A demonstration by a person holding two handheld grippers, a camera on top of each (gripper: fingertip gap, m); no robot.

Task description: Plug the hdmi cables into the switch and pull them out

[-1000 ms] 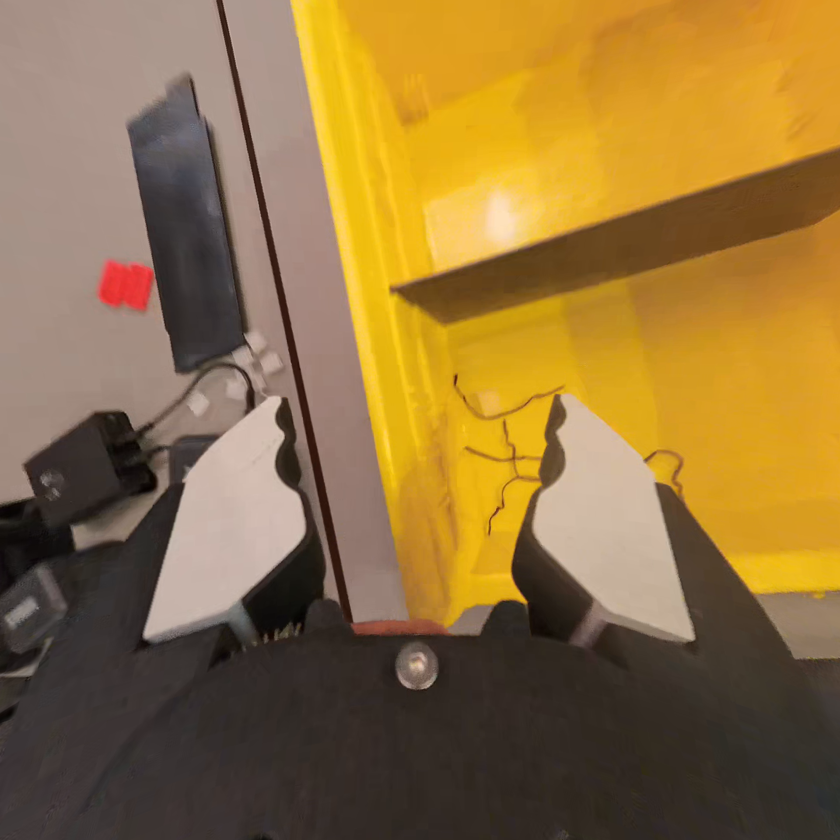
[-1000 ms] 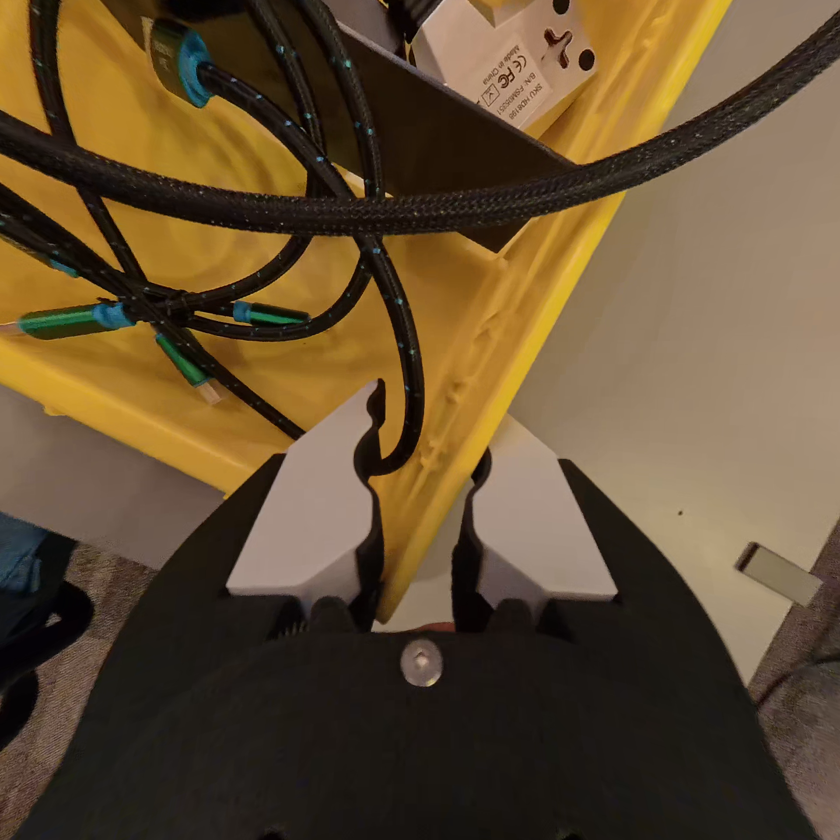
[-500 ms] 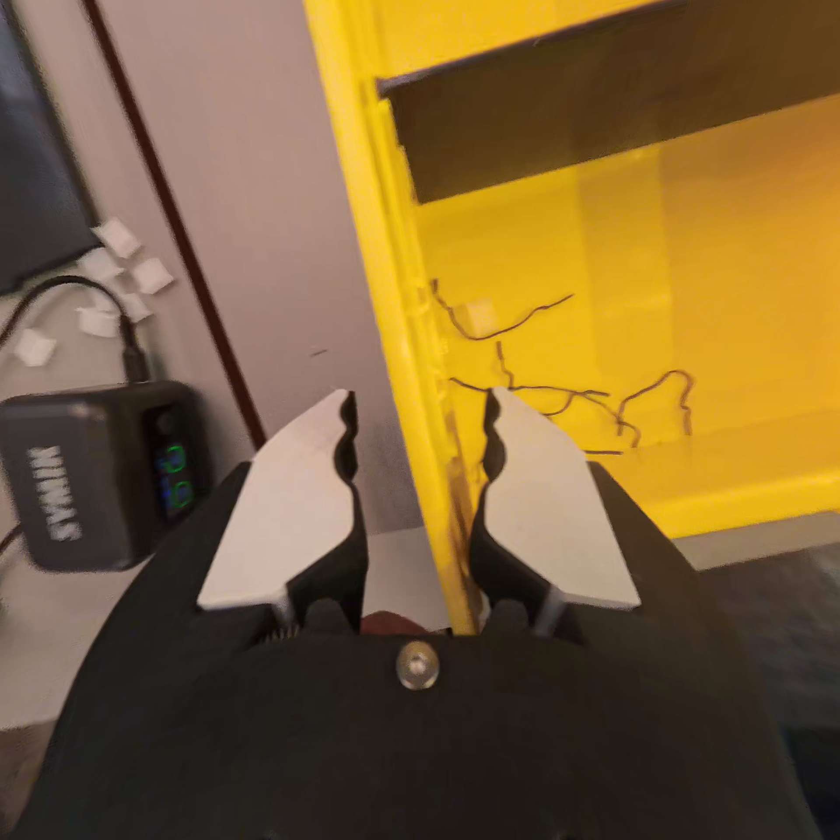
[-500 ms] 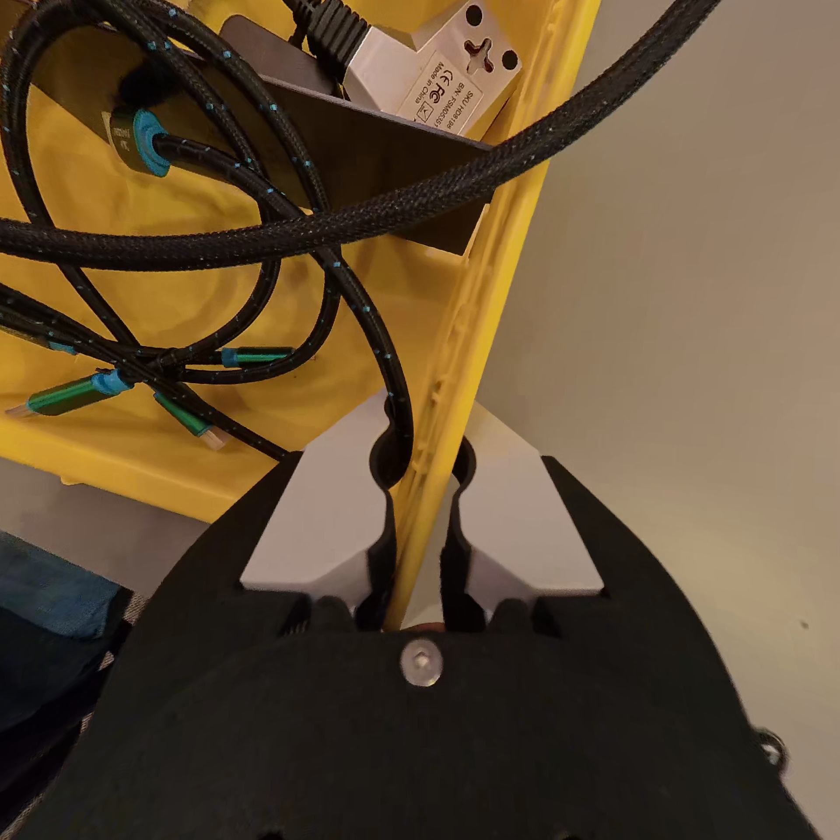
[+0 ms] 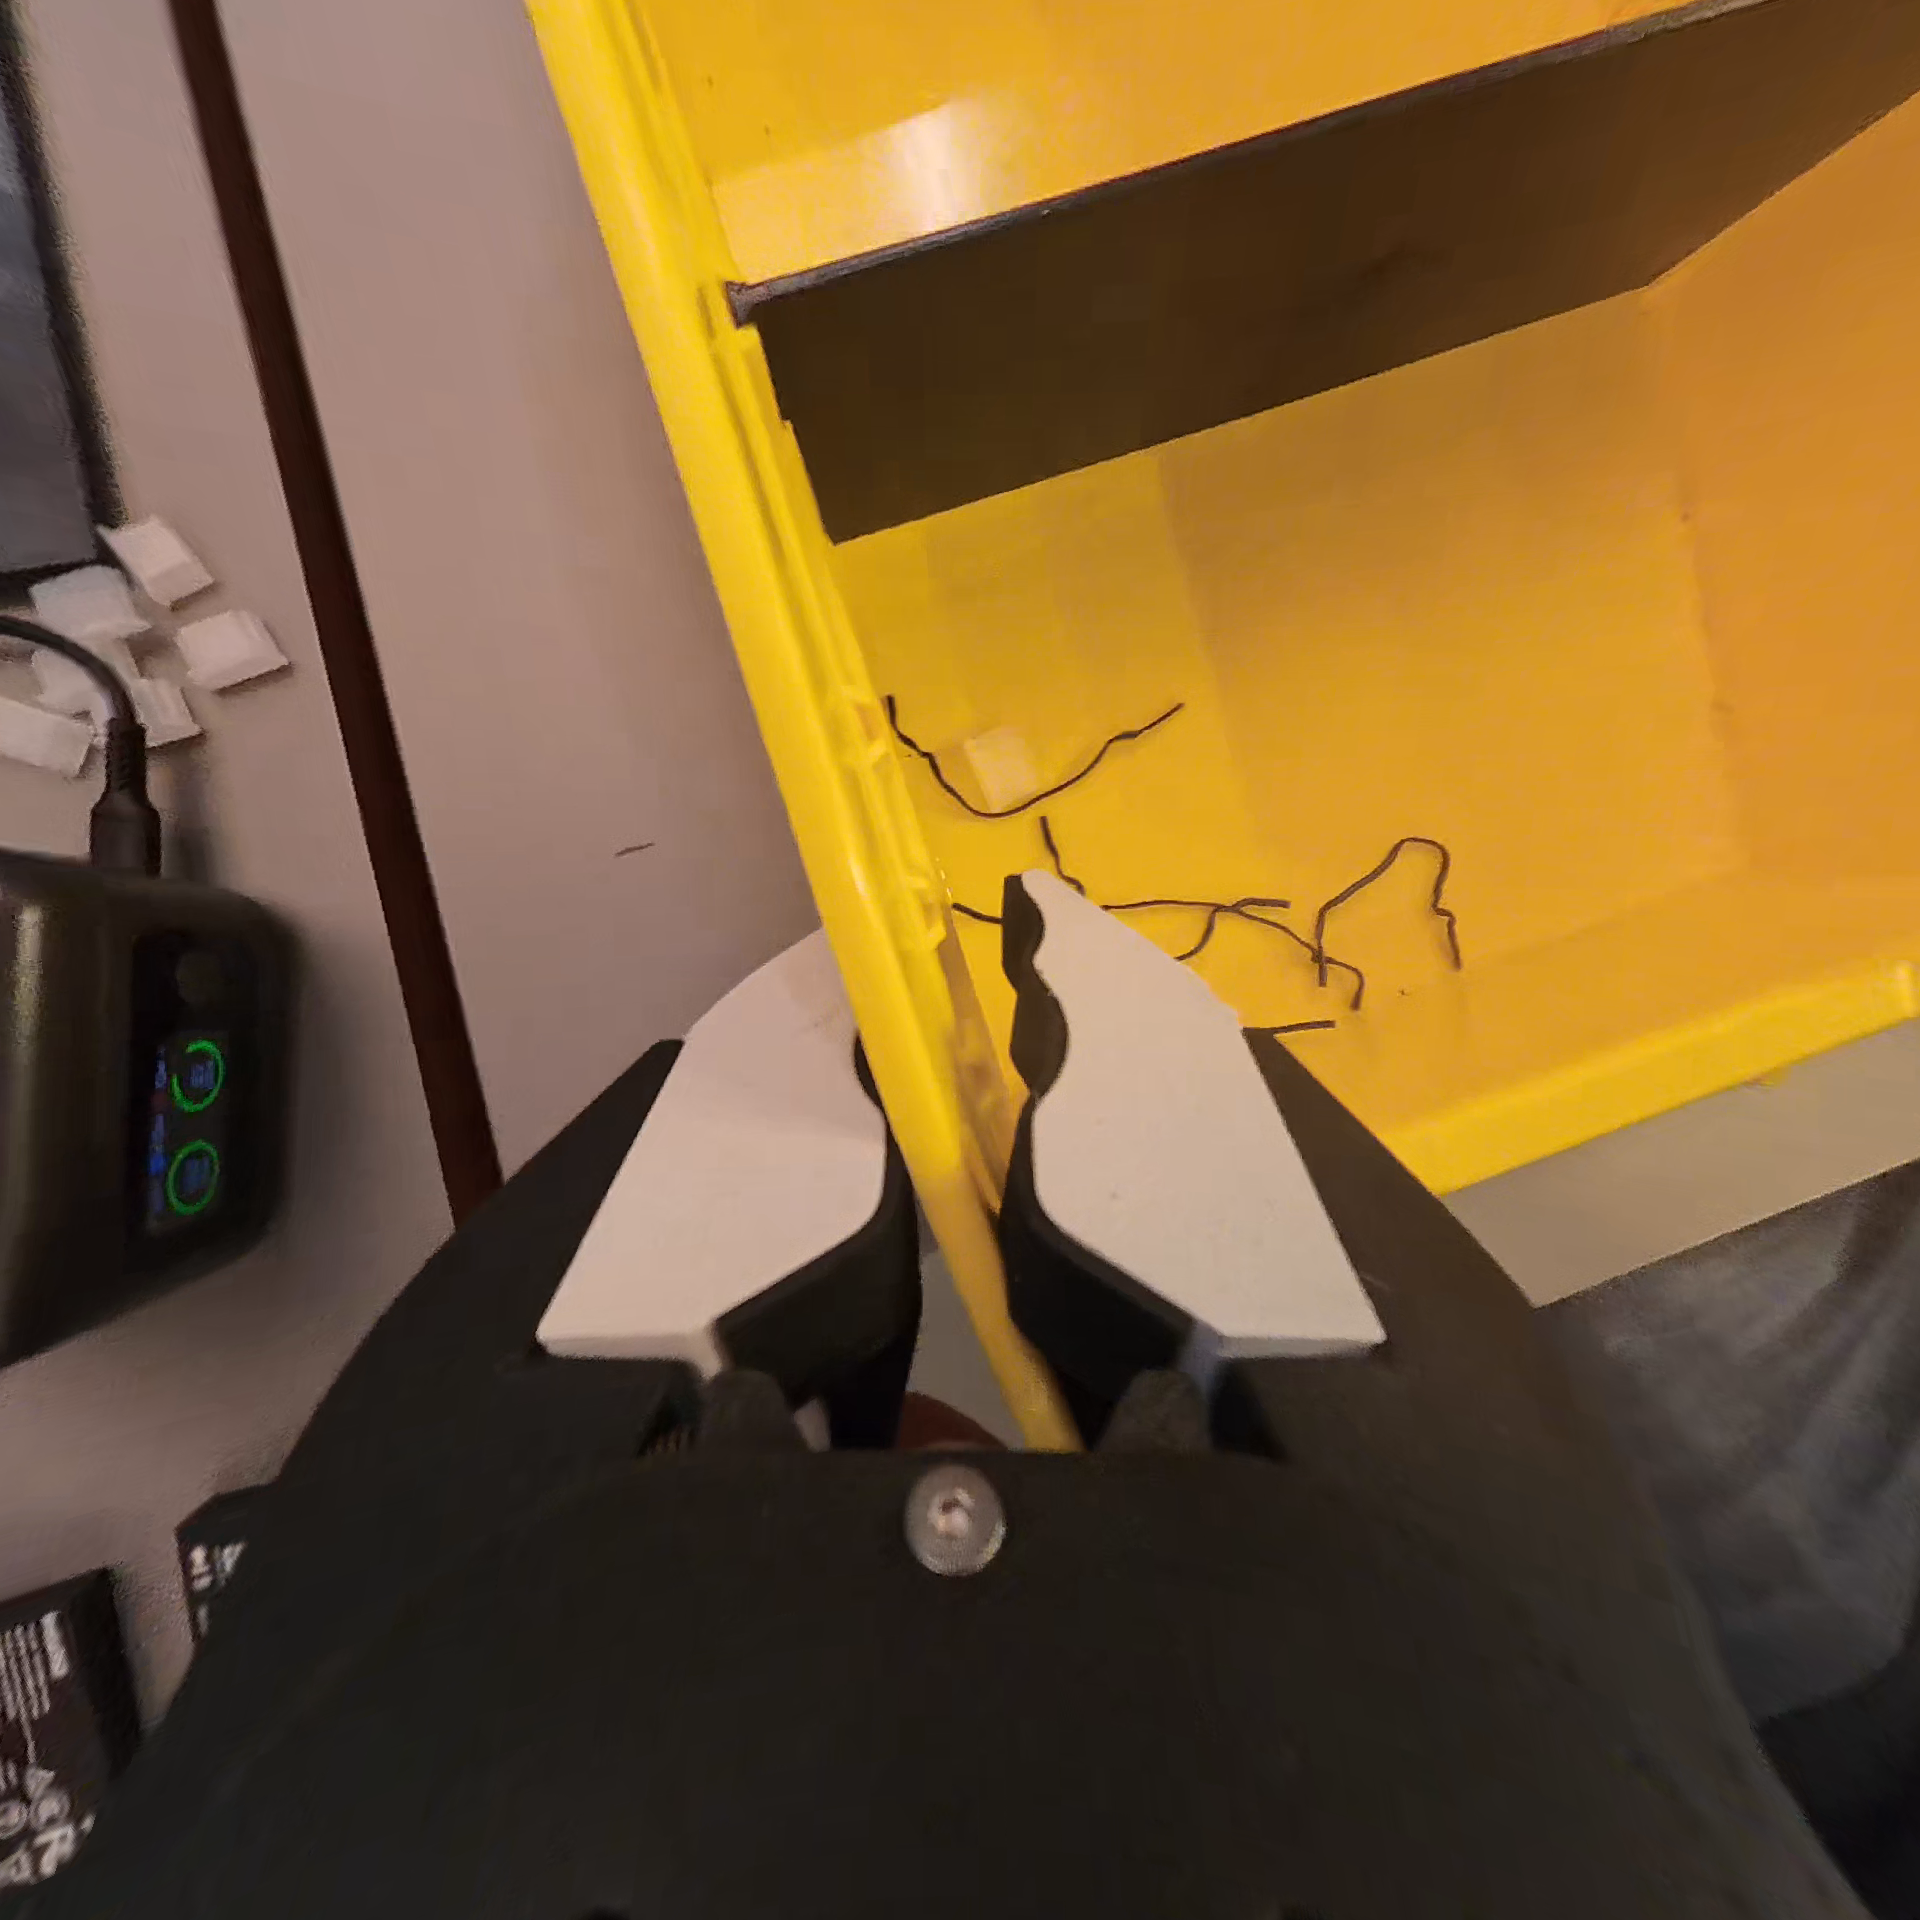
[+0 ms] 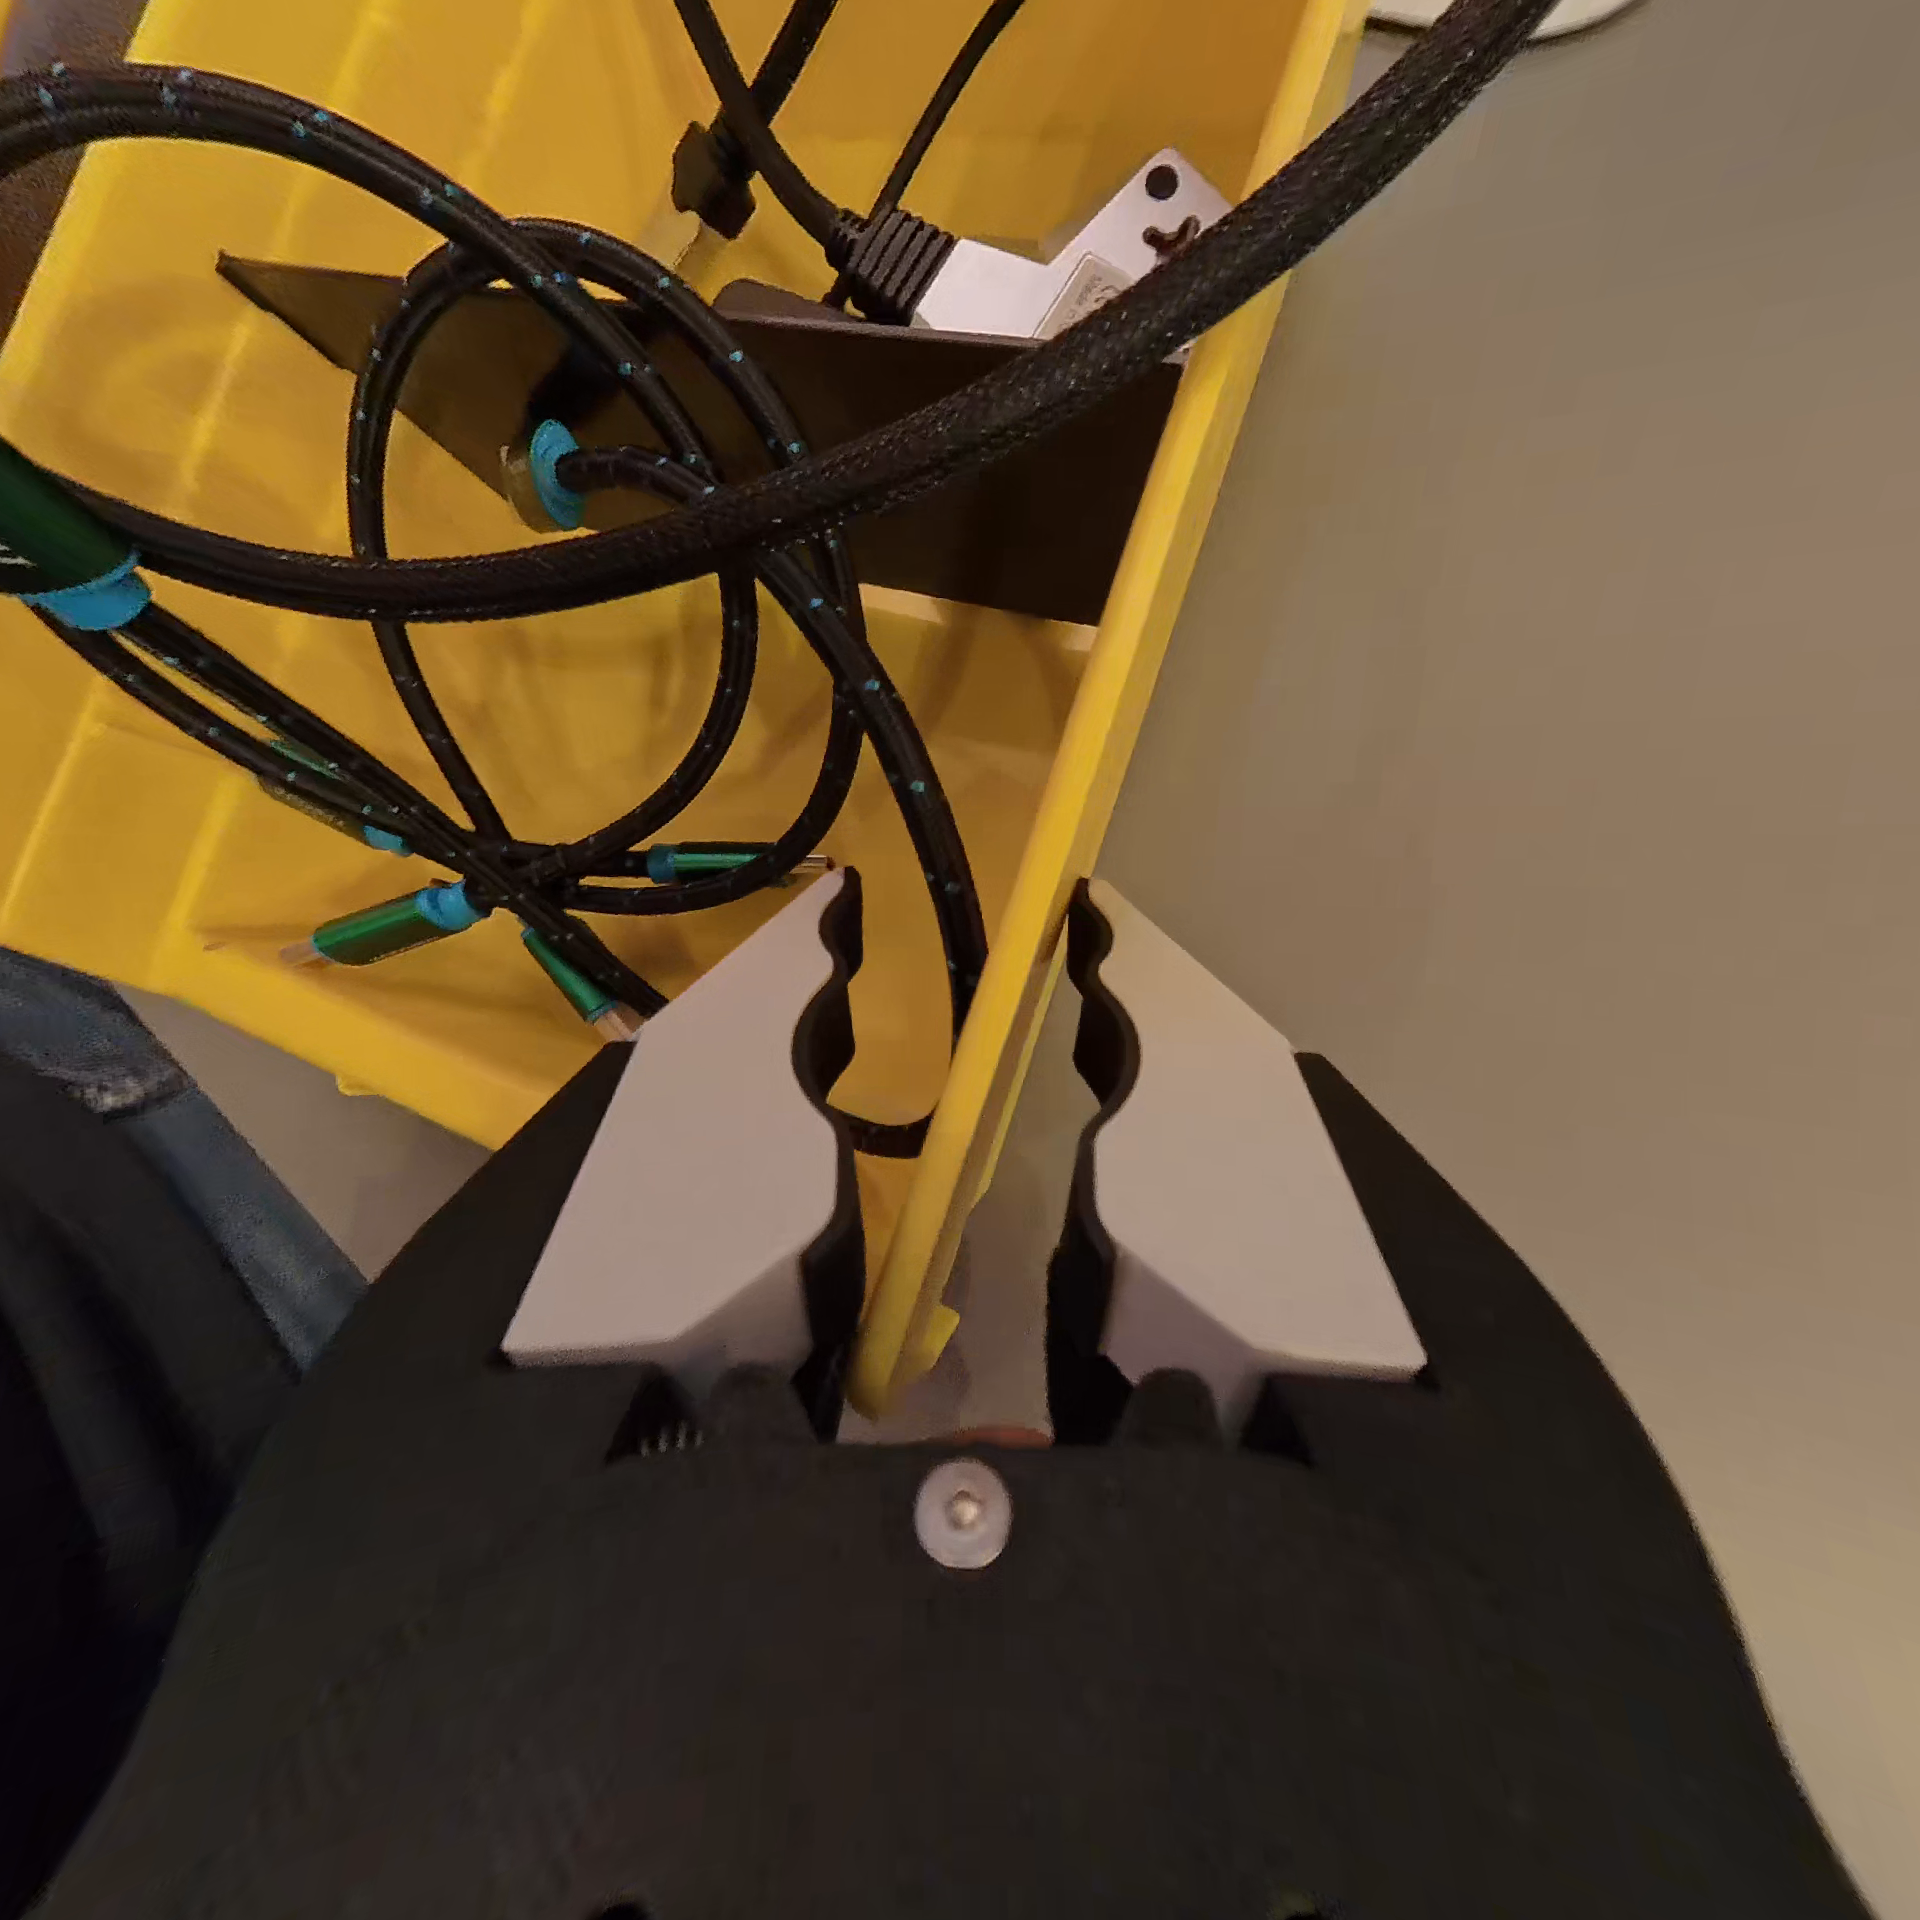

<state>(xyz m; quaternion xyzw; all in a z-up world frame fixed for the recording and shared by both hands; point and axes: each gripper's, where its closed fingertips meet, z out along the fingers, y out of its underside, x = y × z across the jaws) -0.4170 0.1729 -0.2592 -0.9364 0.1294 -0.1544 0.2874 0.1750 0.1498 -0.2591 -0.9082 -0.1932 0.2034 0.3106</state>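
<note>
Yellow plastic bin (image 5: 790, 727) wall (thin, ribbed) between both grippers' jaws, left (image 5: 935, 935) pinching, right (image 6: 961, 904) parted.

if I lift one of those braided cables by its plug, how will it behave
Probably floppy: the cables lie in loose loops in the yellow bin. Likely to snag, since they cross each other. The plug looks rigid, a fair grip for tongs.

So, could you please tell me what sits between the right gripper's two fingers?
In the right wrist view, the yellow bin's side wall stands between the right gripper fingers.
</note>
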